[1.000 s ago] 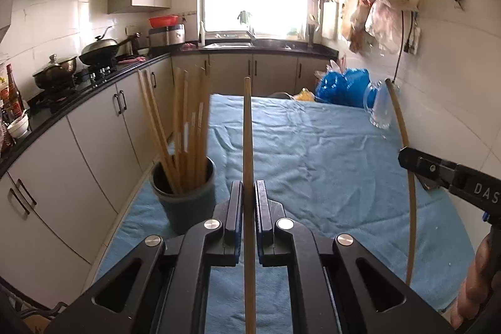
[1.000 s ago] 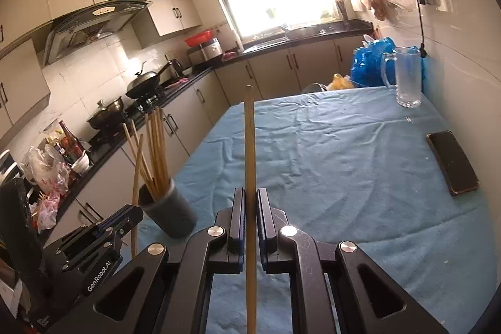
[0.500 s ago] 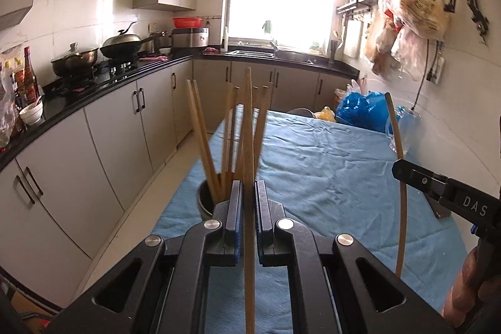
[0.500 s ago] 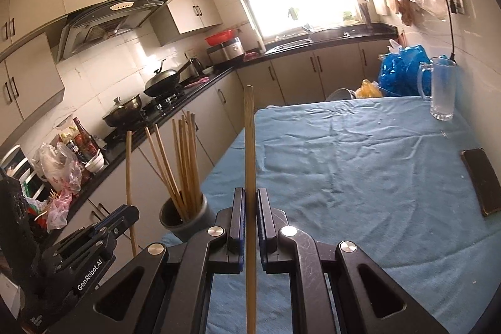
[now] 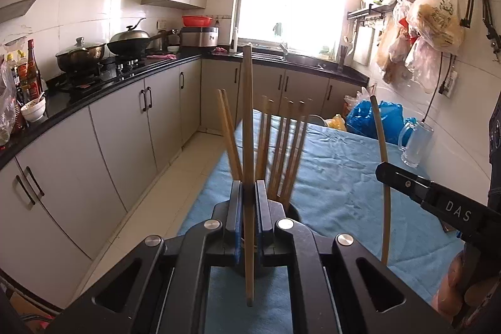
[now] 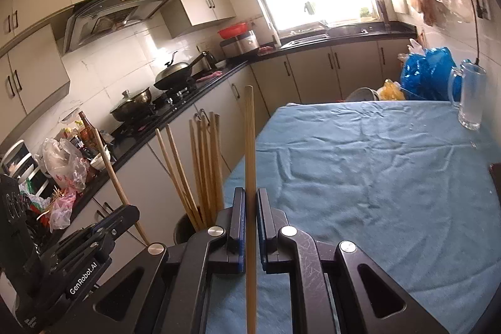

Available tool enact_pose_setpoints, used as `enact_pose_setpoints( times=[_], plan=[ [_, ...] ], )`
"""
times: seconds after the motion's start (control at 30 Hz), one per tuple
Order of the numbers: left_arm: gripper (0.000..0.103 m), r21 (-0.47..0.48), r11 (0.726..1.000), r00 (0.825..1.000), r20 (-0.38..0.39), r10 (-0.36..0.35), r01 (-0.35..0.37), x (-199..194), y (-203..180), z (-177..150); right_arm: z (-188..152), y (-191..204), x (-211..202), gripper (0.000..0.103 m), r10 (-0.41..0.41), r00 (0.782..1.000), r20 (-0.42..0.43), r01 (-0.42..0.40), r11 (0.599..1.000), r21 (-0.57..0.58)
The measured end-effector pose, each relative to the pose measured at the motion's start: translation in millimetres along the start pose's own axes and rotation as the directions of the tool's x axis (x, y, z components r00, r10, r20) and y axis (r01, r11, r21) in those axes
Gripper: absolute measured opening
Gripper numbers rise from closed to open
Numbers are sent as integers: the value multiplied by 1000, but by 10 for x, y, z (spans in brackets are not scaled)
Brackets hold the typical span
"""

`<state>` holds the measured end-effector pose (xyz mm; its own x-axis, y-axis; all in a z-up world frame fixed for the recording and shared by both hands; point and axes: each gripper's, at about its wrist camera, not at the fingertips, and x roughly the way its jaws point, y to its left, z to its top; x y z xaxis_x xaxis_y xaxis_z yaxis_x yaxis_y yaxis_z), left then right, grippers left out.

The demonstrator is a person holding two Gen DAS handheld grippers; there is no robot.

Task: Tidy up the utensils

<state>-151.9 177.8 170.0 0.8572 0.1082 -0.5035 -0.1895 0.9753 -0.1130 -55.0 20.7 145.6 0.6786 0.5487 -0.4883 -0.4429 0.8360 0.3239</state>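
- Your left gripper (image 5: 249, 202) hides most of the holder (image 5: 292, 210); only a dark sliver of rim shows.
- The bases of the standing chopsticks (image 5: 283, 146) are hidden too.
- The right view's bottom edge cuts off your right chopstick (image 6: 250, 177).
- The dark flat object (image 6: 495, 177) is cropped; you cannot identify it.

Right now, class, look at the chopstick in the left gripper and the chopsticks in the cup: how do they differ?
The held chopstick is clamped between the left gripper's closed fingers, while the cup chopsticks stand free in the dark cup.
The held chopstick is alone; the cup chopsticks form a leaning bunch.
The held chopstick's top reaches higher in the left view.
Both are plain light wood.
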Motion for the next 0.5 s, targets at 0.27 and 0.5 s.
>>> enact_pose_setpoints(
  times=[0.27, 0.5],
  plan=[
    [7, -5, 1000, 1000, 6, 24, -24, 83, 109, 122, 143, 188, 154, 8, 37, 999, 17, -36, 999, -21],
    [7, -8, 1000, 1000, 8, 28, -28, 116, 165, 160, 273, 368, 209, 8, 50, 998, 31, -49, 998, -49]
  ],
)
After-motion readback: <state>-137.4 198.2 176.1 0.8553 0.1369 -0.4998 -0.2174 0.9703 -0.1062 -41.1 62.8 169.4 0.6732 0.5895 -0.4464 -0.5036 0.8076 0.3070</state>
